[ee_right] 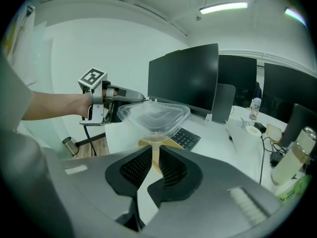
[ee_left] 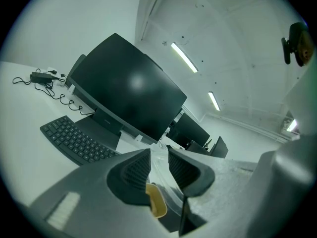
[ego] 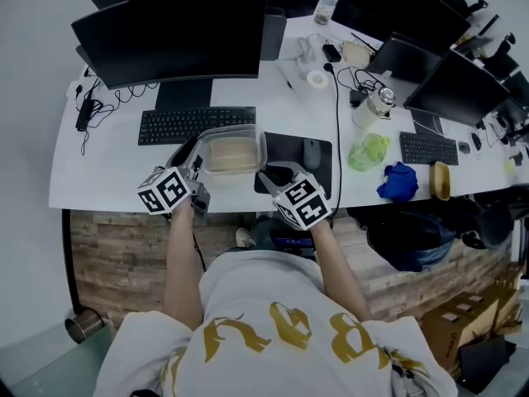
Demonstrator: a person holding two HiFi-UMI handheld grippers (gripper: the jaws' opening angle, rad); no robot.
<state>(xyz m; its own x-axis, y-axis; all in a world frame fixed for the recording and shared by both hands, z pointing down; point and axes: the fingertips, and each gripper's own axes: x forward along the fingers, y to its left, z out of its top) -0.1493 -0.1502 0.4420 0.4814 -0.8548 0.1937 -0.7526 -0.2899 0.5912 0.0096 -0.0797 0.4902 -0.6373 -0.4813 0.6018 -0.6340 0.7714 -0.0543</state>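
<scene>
A clear plastic container [ego: 232, 150] with a see-through lid and pale yellowish contents is held up over the desk's front edge, between both grippers. My left gripper [ego: 195, 170] grips its left rim; in the left gripper view the clear rim [ee_left: 159, 155] runs between the near-shut jaws of that gripper [ee_left: 159, 158], above a yellowish edge [ee_left: 157, 203]. My right gripper [ego: 269, 174] is shut on the right rim. In the right gripper view this gripper [ee_right: 156, 155] pinches a thin yellowish flange, with the lid [ee_right: 155, 115] beyond it and the left gripper [ee_right: 121, 95] on the far side.
On the white desk [ego: 107, 168] stand a black keyboard [ego: 197, 124] and monitor [ego: 173, 31] behind the container, and a mouse [ego: 312, 152] on a dark pad. Farther right are a bottle [ego: 374, 106], green bag [ego: 368, 151] and blue cloth [ego: 398, 180]. A metal cup [ego: 80, 327] stands on the floor.
</scene>
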